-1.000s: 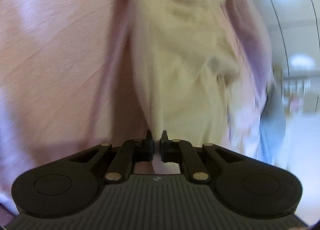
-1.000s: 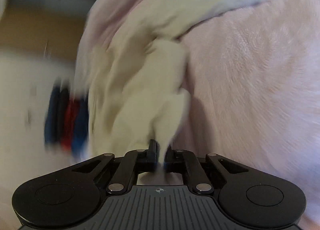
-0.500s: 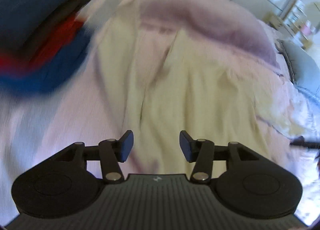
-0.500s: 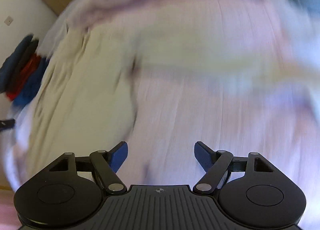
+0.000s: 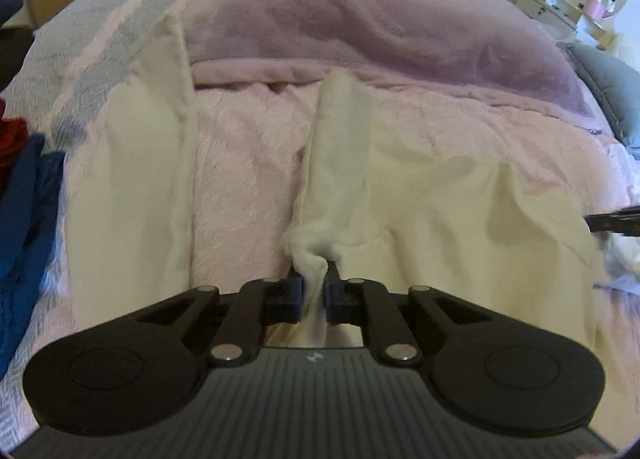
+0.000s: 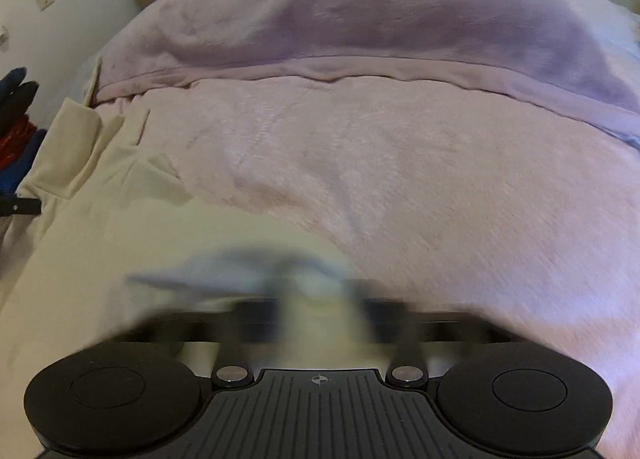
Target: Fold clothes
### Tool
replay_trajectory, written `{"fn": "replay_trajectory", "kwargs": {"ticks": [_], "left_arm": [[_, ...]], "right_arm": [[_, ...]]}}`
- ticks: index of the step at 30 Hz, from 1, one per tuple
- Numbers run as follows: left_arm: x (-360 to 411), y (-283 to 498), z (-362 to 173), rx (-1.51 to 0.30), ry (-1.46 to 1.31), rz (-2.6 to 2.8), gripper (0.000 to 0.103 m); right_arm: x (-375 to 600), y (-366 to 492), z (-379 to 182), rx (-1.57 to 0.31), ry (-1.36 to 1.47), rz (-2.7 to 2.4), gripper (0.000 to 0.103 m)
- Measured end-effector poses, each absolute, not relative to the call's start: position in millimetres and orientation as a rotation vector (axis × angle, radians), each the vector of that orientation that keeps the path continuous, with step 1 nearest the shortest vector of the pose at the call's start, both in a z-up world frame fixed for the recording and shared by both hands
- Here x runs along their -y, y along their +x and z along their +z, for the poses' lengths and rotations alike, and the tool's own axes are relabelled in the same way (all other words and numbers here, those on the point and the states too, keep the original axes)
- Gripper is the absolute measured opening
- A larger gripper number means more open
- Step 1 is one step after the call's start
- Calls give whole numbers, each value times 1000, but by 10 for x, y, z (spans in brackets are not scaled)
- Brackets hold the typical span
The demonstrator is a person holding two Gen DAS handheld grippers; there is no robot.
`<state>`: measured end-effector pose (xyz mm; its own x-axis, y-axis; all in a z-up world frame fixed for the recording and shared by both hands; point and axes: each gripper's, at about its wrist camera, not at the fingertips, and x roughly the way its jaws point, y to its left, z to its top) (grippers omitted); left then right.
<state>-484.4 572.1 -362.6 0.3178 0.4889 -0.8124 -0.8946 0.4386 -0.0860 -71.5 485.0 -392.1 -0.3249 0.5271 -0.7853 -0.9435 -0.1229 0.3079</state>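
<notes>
1. The bed [image 5: 248, 179] is your work surface: its pink cover gives the garment [image 5: 440, 219] a broad, soft place to lie flat, which is why the cream cloth is spread there, one strip lying apart at the left and the bulk at the right.
2. The purple blanket [image 5: 380, 31] is bunched along the far side, clear of the folding area.
3. The pile [image 5: 24, 195] of blue and red clothes sits at the left edge, likely out of the way.
4. Your left gripper [image 5: 314, 291] has just closed and is clenched on a bunched fold of the garment, so you can lift that edge.
5. Your right gripper [image 6: 316, 315] is blurred; its jaws have just closed, seemingly on the near edge, probably to carry both ends together.
</notes>
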Motion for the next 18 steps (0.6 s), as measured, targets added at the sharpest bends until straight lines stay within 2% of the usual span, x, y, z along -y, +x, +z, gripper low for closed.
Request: {"fn": "replay_trajectory", "kwargs": {"ticks": [2, 7, 11, 14, 16, 18], "left_arm": [[-5668, -4724, -3485, -790, -536, 958, 6], [-5583, -4233, -2978, -687, -437, 835, 6], [-5575, -3582, -2609, -568, -371, 713, 7], [-5621, -3009, -2576, -526, -316, 649, 10], [-5684, -2618, -2759, -574, -291, 684, 23], [-5705, -2425, -2965, -646, -300, 746, 24]], "right_arm": [[-4536, -479, -3609, -960, -505, 1696, 1], [-3656, 161, -2638, -771, -405, 1606, 0], [-3192, 675, -1950, -611, -396, 1482, 0], [-2945, 1024, -1552, -500, -403, 1391, 0], [-3035, 1188, -1607, -465, -417, 1304, 0], [-3227, 1385, -1850, -510, -431, 1193, 0]]}}
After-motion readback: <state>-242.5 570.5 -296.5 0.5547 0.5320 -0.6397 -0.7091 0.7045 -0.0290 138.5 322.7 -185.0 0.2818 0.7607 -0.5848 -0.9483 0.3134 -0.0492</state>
